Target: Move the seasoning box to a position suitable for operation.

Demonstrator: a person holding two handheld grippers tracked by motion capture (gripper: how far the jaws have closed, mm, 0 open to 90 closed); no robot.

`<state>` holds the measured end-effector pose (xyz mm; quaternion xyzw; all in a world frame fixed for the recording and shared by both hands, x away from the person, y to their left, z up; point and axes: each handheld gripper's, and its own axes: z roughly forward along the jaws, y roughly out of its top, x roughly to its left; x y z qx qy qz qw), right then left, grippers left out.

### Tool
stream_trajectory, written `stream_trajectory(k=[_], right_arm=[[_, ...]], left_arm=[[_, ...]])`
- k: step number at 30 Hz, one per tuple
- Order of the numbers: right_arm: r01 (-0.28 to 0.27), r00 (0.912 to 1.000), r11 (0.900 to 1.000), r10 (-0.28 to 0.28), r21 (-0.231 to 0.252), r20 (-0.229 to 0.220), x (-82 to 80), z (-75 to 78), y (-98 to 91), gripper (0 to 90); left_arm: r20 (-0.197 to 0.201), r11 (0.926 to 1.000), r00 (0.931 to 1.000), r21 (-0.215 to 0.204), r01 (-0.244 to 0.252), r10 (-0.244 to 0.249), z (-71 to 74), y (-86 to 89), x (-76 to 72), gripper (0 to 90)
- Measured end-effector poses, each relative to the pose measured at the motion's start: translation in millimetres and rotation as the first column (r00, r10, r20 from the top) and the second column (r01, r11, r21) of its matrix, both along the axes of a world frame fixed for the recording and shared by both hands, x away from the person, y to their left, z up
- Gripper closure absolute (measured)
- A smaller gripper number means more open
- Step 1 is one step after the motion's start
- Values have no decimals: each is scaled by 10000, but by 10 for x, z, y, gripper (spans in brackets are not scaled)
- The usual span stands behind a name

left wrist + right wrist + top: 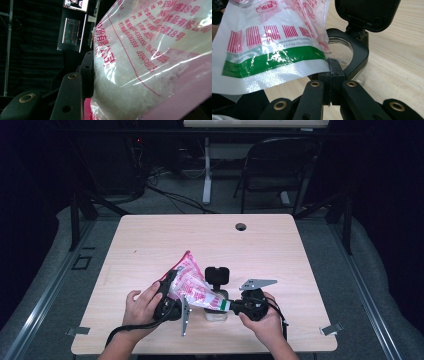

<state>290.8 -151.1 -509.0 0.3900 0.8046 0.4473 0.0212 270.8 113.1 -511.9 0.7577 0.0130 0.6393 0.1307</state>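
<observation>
High view: bag [192,287] held tilted above the near middle of the table [150,240], between both hands. Left gripper [167,292] clamps its upper left part, right gripper [231,305] pinches the low green-striped end. Jar [216,312] with its black lid [217,275] flipped up sits under the bag.

Left gripper view: jaws half closed around the bag [150,60], one black jaw pressed on the plastic, white grains inside.

Right gripper view: jaws fully closed on the bag [274,45] edge; jar [347,53] mouth open just behind, lid [367,13] raised.
</observation>
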Motion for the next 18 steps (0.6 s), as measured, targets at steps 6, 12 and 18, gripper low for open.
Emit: stream_trajectory(k=[6,12,18], right_arm=[[15,10000,10000,-15,-1,-16,0,-2,-2,900],[61,10000,10000,-61,5,-30,1,-7,-5,900],[62,10000,10000,-62,16,-64,6,-13,-10,900]], left_arm=[[-13,10000,10000,60,0,0,7,-2,-8,586],[145,9998,9999,217,22,-25,23,-13,-21,586],[226,9994,9997,336,31,-38,32,-20,-31,585]])
